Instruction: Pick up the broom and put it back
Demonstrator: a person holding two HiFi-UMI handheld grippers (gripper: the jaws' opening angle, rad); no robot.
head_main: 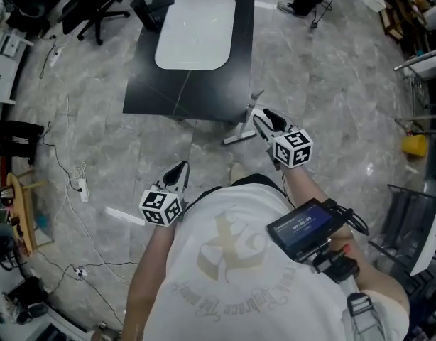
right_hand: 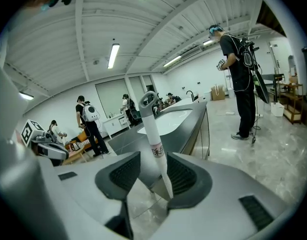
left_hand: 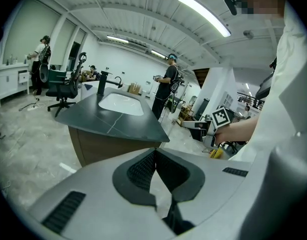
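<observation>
Right tongs [right_hand: 153, 160]: jaws apart, with the white broom handle [right_hand: 154, 146] standing upright between them. It lies close to one pad, and neither pad appears to press on it. You are not holding it. The handle leans at the near right corner of the dark worktop [head_main: 197, 84], whose pale sink basin [head_main: 195, 30] sits toward the far edge. Left tongs [left_hand: 154, 154]: jaws together with nothing between them, held low beside your body and well apart from the broom.

The broom looks set back in its place, so what seems left is drawing the right tongs clear. The risk lies there. A pad that catches the handle on the way out could drag it off the corner. With only the worktop's edge to rest on, the handle could then slide sideways and drop to the floor [head_main: 331, 84]. Draw straight back along the line of the jaws, not across it.
</observation>
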